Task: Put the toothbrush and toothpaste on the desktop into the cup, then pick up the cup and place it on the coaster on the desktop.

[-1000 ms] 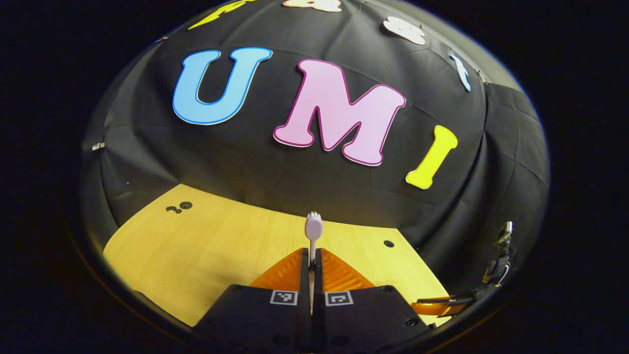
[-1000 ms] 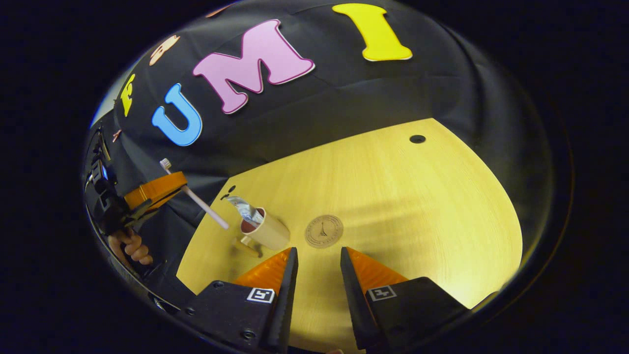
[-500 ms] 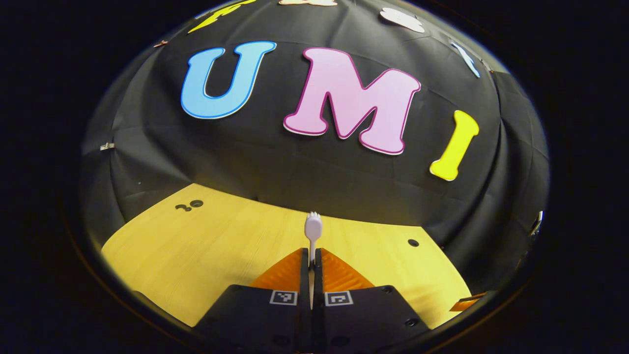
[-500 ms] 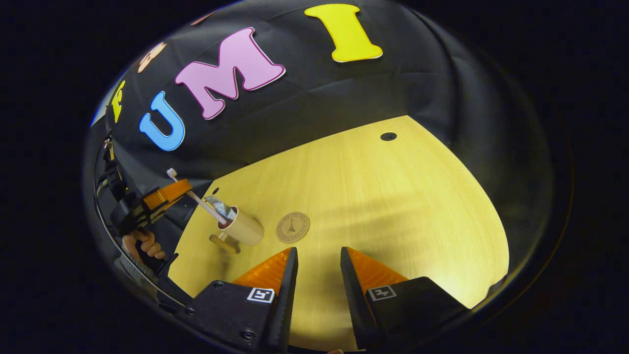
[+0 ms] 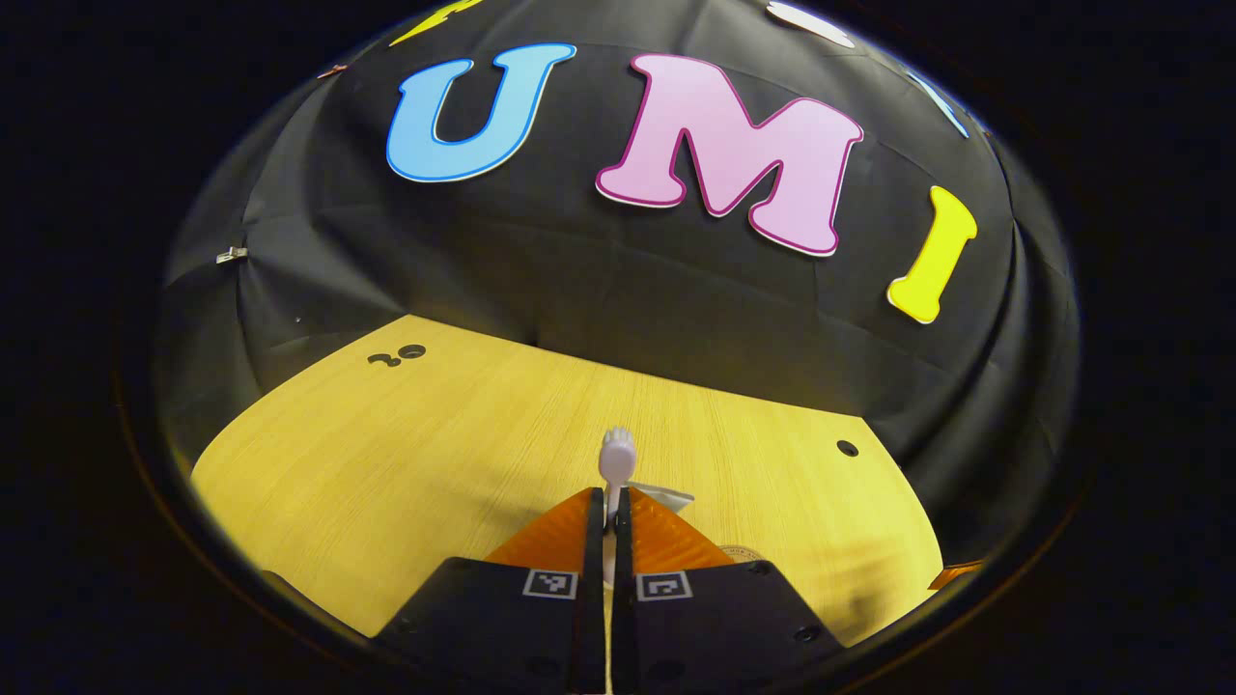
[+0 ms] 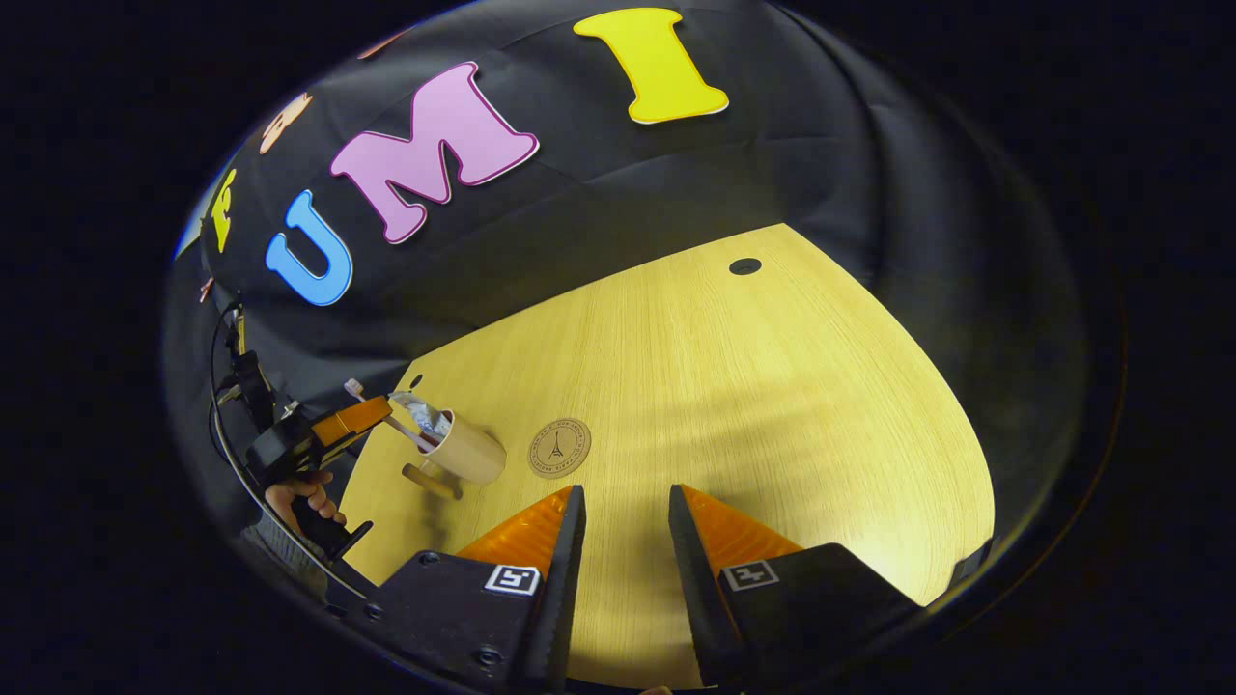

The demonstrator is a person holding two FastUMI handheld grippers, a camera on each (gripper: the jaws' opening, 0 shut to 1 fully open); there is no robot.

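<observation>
Black claw [image 6: 623, 502] body with screws and square coded markers.

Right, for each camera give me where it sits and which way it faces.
Left gripper view: rides the left tongs, facing the booth wall over the desktop; its fingers grip the toothbrush.
Right gripper view: rides the open right tongs, looking down across the desktop at cup and coaster; a hand shows.
Shared: desktop, toothbrush, coaster.

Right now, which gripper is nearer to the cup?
Left. The left gripper holds the toothbrush right above the cup, its lower end in the mouth. The right gripper hangs open, apart, on the coaster side.
</observation>
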